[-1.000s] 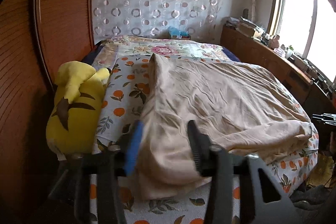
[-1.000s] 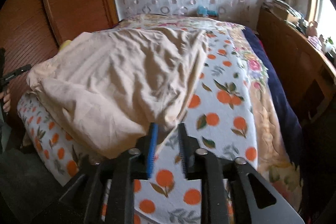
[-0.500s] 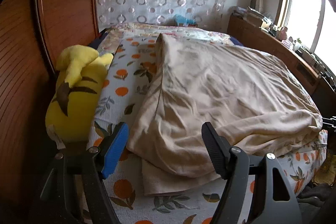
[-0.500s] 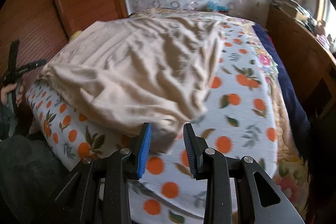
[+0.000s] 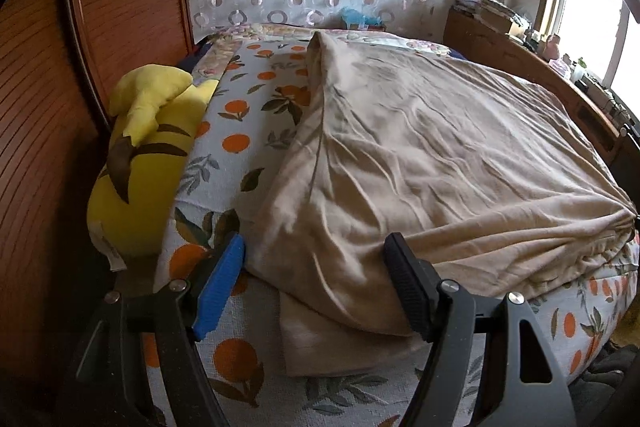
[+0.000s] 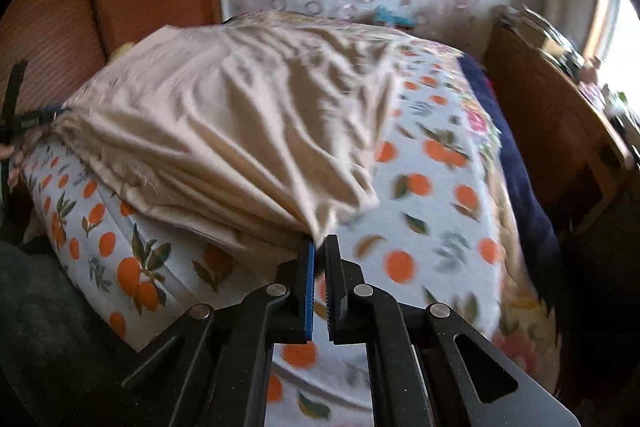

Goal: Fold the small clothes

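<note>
A beige garment [image 5: 420,155] lies crumpled across the orange-print bedspread [image 5: 236,147]. My left gripper [image 5: 316,239] is open wide, and the garment's near left corner lies loose between its blue pad [image 5: 220,287] and black pad [image 5: 404,287]. In the right wrist view the same beige garment [image 6: 240,123] stretches toward my right gripper [image 6: 320,243], which is shut on its near right corner. At that view's far left edge the other gripper [image 6: 24,119] shows partly, with a hand [image 6: 10,155] on it.
A yellow plush toy [image 5: 148,163] lies along the bed's left side against a wooden panel [image 5: 120,7]. A cluttered wooden cabinet [image 5: 520,59] runs along the right under the window. A navy blanket [image 6: 516,167] hangs at the bed's right edge.
My left gripper's jaws spread wide and it sank toward the garment's near corner. My right gripper's jaws closed on the garment's other corner, pulling the cloth taut toward it.
</note>
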`<state>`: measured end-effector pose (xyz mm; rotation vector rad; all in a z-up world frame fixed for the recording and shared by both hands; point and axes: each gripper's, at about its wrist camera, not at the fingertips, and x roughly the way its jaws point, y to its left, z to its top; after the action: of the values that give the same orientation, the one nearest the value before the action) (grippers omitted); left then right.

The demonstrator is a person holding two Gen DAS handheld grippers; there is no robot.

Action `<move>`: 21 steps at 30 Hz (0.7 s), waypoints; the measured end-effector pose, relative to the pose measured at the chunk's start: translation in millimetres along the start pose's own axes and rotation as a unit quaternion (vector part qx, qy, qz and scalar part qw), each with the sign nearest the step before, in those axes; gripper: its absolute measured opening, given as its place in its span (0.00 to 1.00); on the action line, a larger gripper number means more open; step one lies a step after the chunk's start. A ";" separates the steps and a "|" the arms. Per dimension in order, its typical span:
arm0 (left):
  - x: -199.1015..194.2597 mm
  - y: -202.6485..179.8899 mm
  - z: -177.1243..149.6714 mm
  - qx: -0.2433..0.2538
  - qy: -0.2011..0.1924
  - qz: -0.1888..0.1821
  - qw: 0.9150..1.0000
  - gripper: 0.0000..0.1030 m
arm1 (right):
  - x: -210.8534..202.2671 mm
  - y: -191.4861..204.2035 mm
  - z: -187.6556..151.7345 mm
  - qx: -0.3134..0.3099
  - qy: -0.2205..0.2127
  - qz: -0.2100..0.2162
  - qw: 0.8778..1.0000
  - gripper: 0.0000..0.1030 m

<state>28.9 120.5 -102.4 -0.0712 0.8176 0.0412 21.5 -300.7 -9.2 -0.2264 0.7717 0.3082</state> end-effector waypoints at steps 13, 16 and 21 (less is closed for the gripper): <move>2.1 -2.4 1.3 0.008 0.002 0.010 1.000 0.72 | -11.6 1.2 0.5 0.008 -0.035 -0.001 0.999 0.00; 2.0 -2.7 1.5 0.007 0.001 0.010 1.000 0.71 | -9.4 7.1 3.1 0.001 -0.040 0.010 0.999 0.00; 1.8 -3.2 1.4 0.010 0.000 0.008 1.000 0.69 | -0.3 14.8 12.2 -0.009 -0.050 0.024 0.998 0.00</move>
<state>31.3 117.5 -102.6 -0.0466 0.8187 0.0485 24.0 -283.2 -1.8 -0.2072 0.6773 0.3696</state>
